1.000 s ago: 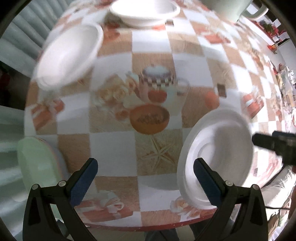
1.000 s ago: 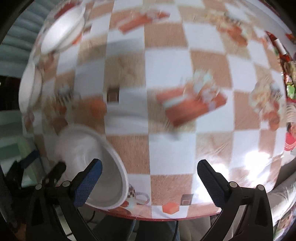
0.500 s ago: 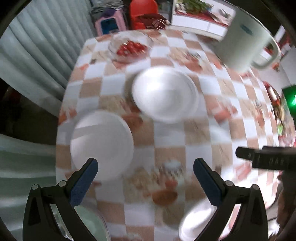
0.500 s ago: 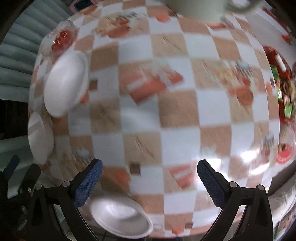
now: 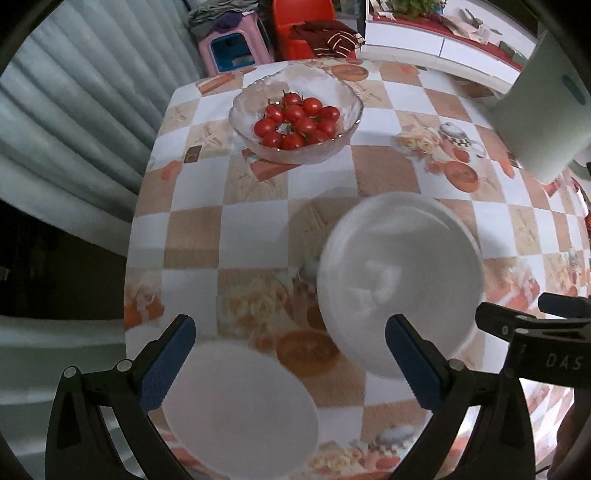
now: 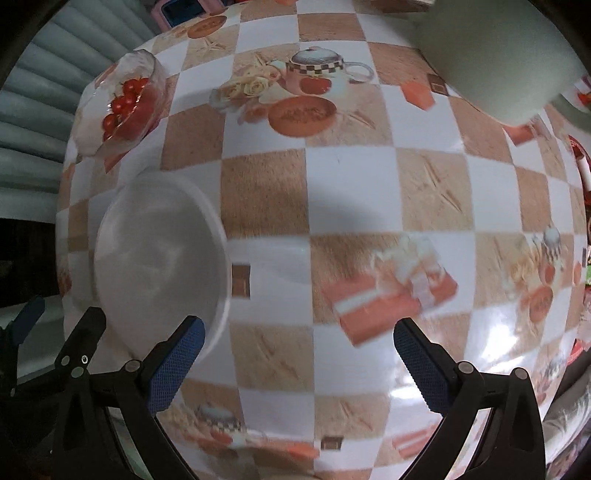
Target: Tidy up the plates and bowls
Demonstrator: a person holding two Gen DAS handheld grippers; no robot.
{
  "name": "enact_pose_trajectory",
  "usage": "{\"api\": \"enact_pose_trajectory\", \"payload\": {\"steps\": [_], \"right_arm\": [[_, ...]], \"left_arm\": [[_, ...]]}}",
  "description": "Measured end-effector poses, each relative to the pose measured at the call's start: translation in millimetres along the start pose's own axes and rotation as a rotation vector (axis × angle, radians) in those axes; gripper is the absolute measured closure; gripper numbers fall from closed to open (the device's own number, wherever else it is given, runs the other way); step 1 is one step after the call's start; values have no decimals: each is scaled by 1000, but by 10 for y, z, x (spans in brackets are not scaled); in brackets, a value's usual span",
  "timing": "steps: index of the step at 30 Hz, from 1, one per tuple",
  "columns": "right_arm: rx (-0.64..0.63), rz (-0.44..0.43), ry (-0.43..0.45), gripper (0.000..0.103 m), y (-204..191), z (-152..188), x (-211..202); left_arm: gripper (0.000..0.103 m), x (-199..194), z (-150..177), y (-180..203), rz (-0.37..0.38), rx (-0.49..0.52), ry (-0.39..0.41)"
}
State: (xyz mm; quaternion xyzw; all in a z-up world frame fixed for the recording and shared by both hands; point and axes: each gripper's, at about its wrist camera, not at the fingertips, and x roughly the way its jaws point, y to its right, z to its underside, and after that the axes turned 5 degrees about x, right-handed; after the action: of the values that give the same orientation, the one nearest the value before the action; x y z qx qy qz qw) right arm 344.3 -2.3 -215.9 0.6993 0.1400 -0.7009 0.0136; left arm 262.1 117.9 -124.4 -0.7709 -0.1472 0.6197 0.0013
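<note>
We see a white bowl blurred, just ahead of our left gripper; both grippers' fingers spread wide, holding nothing.

Probably a home: oilcloth-covered table, tomato bowl, plastic stools.

Far side of my checkered tablecloth: glass bowl of cherry tomatoes. Pale green jug at right. Beyond the table, pink stool, red chair.
</note>
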Motion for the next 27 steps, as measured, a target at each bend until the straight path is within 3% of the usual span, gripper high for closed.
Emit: {"api": "enact_pose_trajectory", "payload": {"steps": [13, 24, 27], "right_arm": [[-17, 45, -40, 0, -219, -259, 443], [-17, 47, -56, 0, -287, -263, 603], [-11, 52, -61, 0, -92, -182, 507]], "left_arm": [[0, 565, -210, 53, -43, 75, -96], [4, 676, -175, 100, -48, 97, -120], [4, 667, -155, 158, -47, 107, -119]]}}
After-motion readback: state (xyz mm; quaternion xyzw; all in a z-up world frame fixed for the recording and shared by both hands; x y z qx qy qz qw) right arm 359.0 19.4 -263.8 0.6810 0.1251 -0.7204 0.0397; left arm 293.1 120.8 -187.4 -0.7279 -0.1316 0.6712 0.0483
